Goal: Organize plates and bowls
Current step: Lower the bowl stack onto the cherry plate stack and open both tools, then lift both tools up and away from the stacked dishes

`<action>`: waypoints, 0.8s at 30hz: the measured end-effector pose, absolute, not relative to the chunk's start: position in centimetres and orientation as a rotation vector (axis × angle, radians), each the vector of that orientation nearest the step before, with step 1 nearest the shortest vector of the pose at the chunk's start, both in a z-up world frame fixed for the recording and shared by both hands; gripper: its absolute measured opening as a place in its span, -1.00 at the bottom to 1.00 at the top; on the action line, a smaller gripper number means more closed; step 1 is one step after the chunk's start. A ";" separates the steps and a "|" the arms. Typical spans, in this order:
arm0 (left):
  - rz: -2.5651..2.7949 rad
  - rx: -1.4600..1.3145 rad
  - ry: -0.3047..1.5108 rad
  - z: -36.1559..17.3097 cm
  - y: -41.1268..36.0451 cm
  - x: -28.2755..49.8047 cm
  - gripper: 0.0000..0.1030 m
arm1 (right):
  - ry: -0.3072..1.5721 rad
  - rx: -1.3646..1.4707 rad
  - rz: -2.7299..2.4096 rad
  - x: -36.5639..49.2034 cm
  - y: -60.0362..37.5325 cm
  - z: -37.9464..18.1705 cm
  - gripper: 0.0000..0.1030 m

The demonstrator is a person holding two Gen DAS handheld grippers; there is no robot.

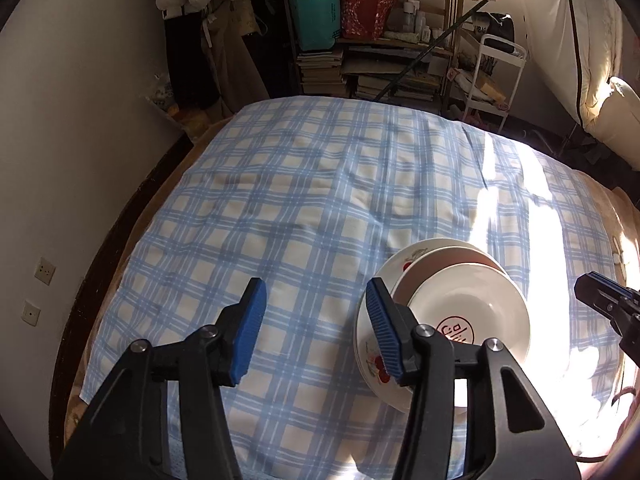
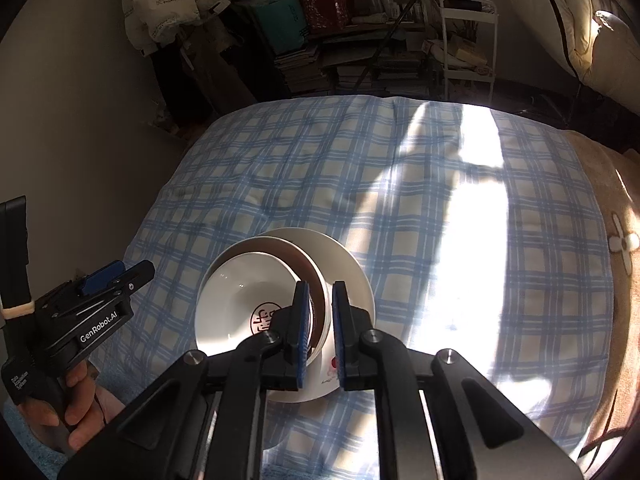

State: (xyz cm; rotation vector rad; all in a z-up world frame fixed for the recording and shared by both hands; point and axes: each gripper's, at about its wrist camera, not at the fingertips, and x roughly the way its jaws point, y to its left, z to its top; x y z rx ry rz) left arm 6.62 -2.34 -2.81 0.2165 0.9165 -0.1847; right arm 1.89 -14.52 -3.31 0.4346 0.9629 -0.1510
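Note:
A stack of dishes rests on the blue checked cloth [image 1: 280,208]: a white plate with red cherries [image 1: 370,354] at the bottom, a brown-inside bowl [image 1: 448,258] on it, and a white bowl with a red emblem [image 1: 476,312] on top. In the right wrist view the white bowl [image 2: 240,292] sits in the brown bowl [image 2: 308,268] on the plate [image 2: 352,276]. My right gripper [image 2: 320,312] is shut on the brown bowl's near rim. My left gripper [image 1: 316,320] is open and empty, just left of the stack; it also shows in the right wrist view [image 2: 116,274].
The cloth covers a bed with a tan blanket [image 2: 616,240] at the right. A wall [image 1: 80,140] runs along the left. Shelves of books and bags [image 1: 360,40] and a white cart [image 1: 496,76] stand beyond the far edge. Bright sunlight crosses the right side.

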 end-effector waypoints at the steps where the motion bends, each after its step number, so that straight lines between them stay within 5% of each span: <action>1: -0.175 0.228 0.880 -2.4 -2.2 6.2 0.10 | 0.944 0.421 -0.156 1.5 -14.6 -2.9 -0.50; 5: -0.139 0.244 0.744 -0.7 -1.6 4.5 0.62 | 0.885 0.384 -0.157 0.4 -14.9 -1.8 -0.19; 11: -0.123 0.290 0.546 1.1 -0.9 1.6 0.93 | 0.801 0.322 -0.177 -1.3 -14.8 -0.5 0.43; 18: -0.095 0.251 0.500 1.7 0.3 -0.4 0.95 | 0.691 0.222 -0.218 -2.8 -13.8 0.6 0.88; 24: -0.097 0.219 0.472 1.9 1.6 -2.0 0.95 | 0.615 0.175 -0.227 -4.1 -12.7 1.2 1.00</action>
